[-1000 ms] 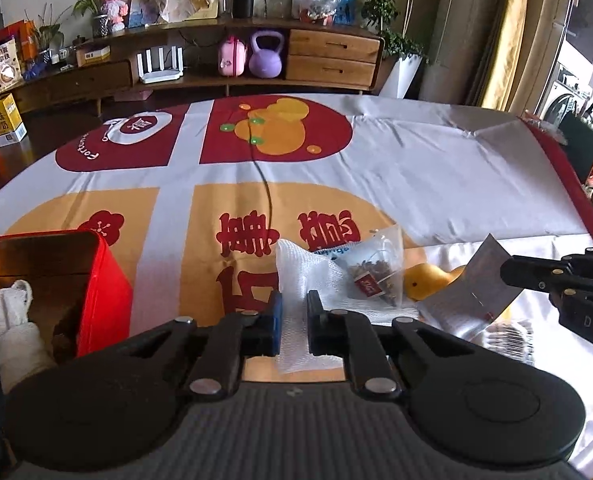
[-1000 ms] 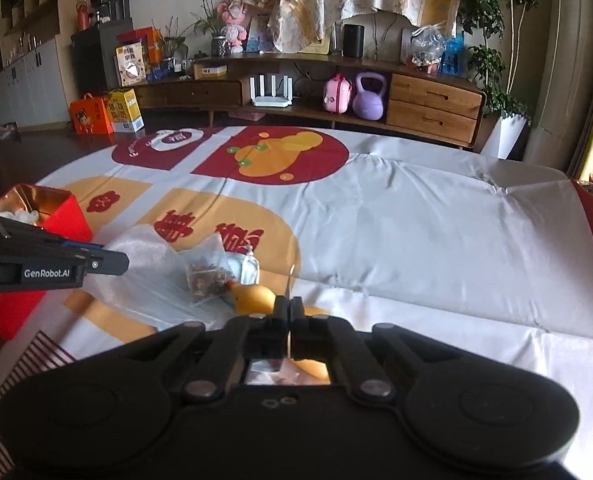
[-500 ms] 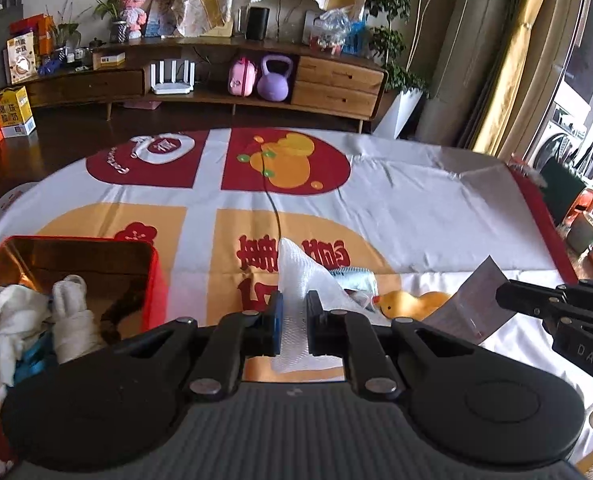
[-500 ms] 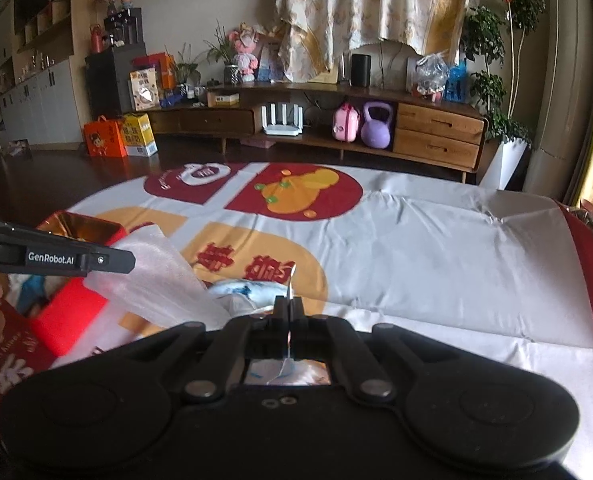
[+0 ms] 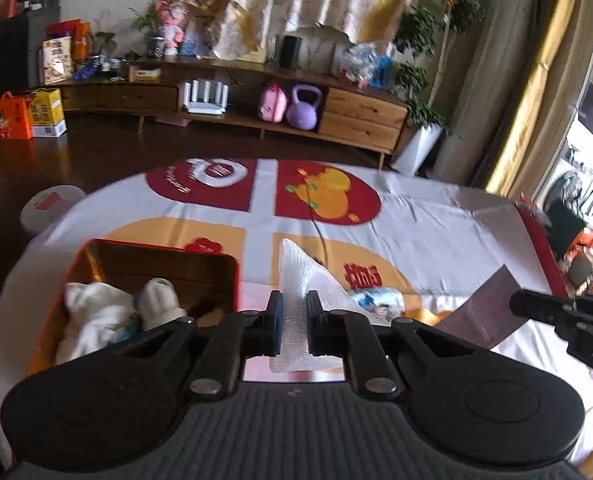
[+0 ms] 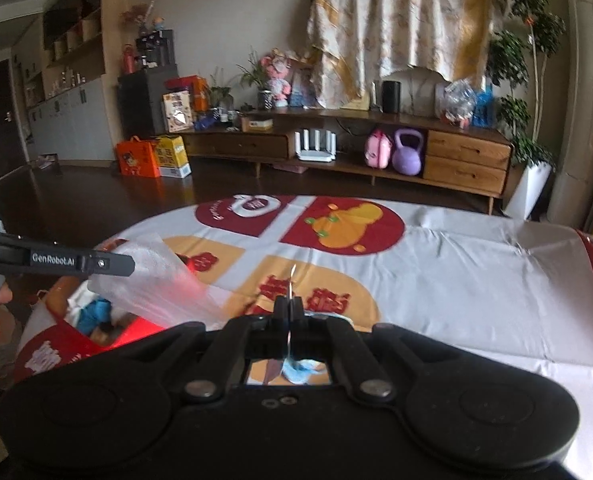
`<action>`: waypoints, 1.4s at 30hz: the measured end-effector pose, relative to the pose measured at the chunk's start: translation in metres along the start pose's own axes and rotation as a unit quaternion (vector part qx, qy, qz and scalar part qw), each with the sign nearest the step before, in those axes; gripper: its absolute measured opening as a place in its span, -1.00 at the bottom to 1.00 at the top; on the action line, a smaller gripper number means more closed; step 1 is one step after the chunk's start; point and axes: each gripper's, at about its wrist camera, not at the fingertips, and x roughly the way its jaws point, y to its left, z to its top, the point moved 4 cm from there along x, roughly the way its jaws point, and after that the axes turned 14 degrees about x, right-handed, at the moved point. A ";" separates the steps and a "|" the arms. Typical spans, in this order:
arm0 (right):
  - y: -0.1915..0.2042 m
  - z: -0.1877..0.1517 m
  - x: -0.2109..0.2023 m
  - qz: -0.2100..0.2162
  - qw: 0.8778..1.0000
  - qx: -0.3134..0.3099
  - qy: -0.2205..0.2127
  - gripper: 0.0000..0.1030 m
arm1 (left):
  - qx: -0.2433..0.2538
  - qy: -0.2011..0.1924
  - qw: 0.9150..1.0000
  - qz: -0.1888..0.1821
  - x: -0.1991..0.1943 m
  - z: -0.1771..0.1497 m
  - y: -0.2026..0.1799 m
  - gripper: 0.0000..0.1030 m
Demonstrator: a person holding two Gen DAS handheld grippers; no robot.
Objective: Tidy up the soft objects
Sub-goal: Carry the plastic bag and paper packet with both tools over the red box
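Observation:
My left gripper (image 5: 293,322) is shut on a white foam mesh sheet (image 5: 302,280) and holds it above the table, just right of the red box (image 5: 156,264). The box holds white and blue soft items (image 5: 108,316). My right gripper (image 6: 288,312) is shut on the thin edge of a clear plastic bag (image 6: 292,280); the same bag shows in the left wrist view (image 5: 484,308). The left gripper and the foam sheet (image 6: 152,276) show at the left of the right wrist view, above the red box (image 6: 96,336).
A printed white, red and yellow cloth (image 5: 416,220) covers the table. A small blue-and-white packet (image 5: 376,300) lies on it past the left fingers. A white stool (image 5: 50,208) stands off the table's far left edge. A sideboard (image 6: 336,152) stands behind.
Both grippers have risen from the table. The left one has carried the foam sheet leftward toward the red box; the right one has lifted the clear bag.

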 end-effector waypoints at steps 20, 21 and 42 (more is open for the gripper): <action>0.112 0.010 0.031 0.082 0.995 -0.047 0.014 -1.00 | -0.066 -0.037 0.995 0.069 -0.055 -0.004 0.110 -0.78; 0.119 0.008 0.035 0.088 0.995 -0.049 0.018 -1.00 | -0.067 -0.035 0.994 0.072 -0.054 -0.006 0.116 -0.78; 0.180 -0.032 0.124 0.125 0.983 -0.048 0.127 -0.99 | -0.088 0.026 0.994 0.066 0.012 -0.044 0.165 -0.78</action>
